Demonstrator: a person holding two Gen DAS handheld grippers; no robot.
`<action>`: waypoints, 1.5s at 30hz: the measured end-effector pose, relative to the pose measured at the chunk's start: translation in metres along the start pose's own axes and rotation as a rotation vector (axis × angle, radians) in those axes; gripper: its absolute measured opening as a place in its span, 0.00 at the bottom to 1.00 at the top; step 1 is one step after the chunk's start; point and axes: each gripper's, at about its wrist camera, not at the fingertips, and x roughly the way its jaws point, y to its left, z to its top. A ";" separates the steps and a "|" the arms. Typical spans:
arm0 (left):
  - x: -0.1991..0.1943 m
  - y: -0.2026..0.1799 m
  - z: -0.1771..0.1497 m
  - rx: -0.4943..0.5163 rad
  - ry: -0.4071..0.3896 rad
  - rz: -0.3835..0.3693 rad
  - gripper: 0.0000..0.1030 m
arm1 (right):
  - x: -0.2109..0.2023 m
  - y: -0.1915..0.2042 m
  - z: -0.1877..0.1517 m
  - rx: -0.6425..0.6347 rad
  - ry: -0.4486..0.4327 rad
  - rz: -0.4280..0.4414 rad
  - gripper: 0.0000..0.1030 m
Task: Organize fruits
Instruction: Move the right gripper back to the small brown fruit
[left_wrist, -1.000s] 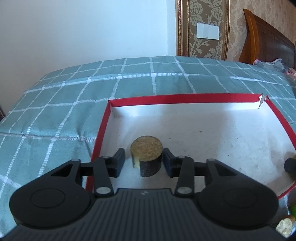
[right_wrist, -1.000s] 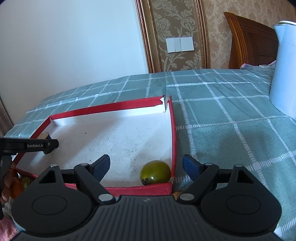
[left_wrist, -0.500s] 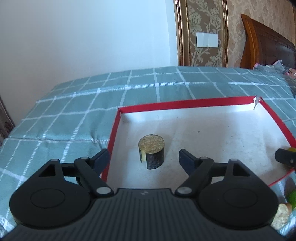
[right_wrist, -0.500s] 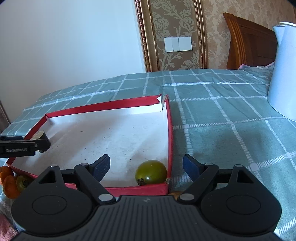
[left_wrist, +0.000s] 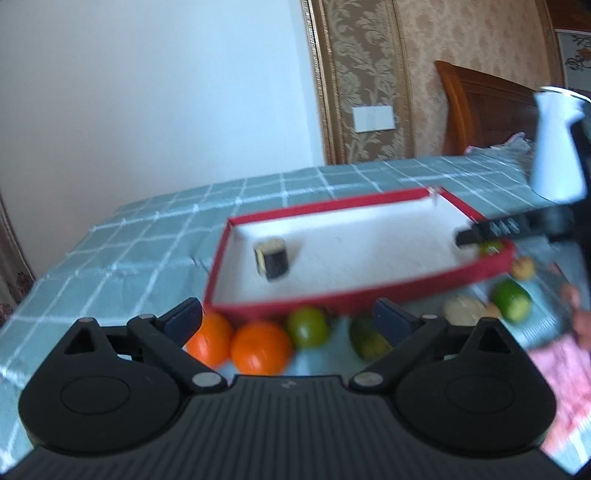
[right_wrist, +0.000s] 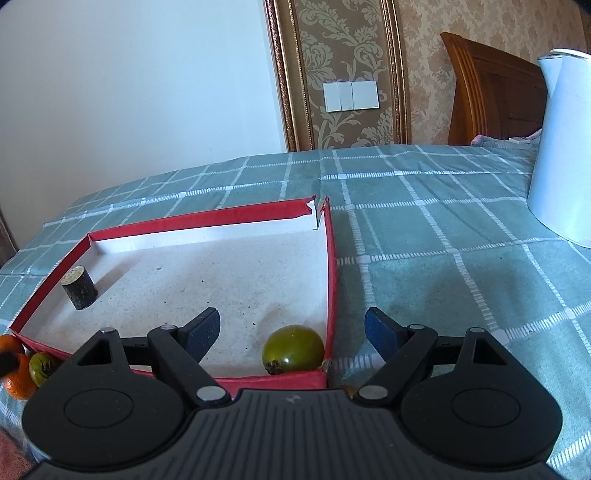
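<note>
Left tongs (left_wrist: 288, 319), low in the left wrist view, carry nothing: their jaws are opening, and only fruit lying on the cloth shows in the gap between the pads. Just beyond the tips, two oranges (left_wrist: 236, 343) and a green fruit (left_wrist: 308, 326) sit against the near wall of the red-rimmed tray (left_wrist: 369, 295), apparently gathered there to be lifted over the rim in turn. A dark cylinder with a pale cut top (left_wrist: 272, 257) stands inside the tray toward its left wall, clear of both tongs. At the right of this view further pieces wait outside the tray, among them a green one showing a cut face (left_wrist: 511, 300); blur leaves their kind uncertain. Right tongs (right_wrist: 291, 330), low centre of the right wrist view, are spread and unloaded, poised above the tray's near right corner. A green tomato (right_wrist: 293, 349) lies in that corner, touching or nearly touching the right wall, below and between the pads but not pressed by them. A white kettle (right_wrist: 561, 155) stands at the far right on the checked table (right_wrist: 443, 266), well apart from the tray. With two items inside the tray and most fruit outside it, the sorting appears to be at an early stage; the oranges nearest the left tongs look the likeliest next pick
</note>
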 end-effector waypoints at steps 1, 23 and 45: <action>-0.003 -0.002 -0.004 -0.002 0.007 -0.008 0.96 | 0.000 -0.001 0.000 0.002 -0.004 0.000 0.83; 0.017 0.021 -0.041 -0.121 0.152 -0.075 1.00 | -0.077 -0.049 -0.030 0.005 -0.138 -0.018 0.83; 0.016 0.022 -0.042 -0.136 0.155 -0.081 1.00 | -0.028 -0.018 -0.040 -0.179 0.021 -0.043 0.36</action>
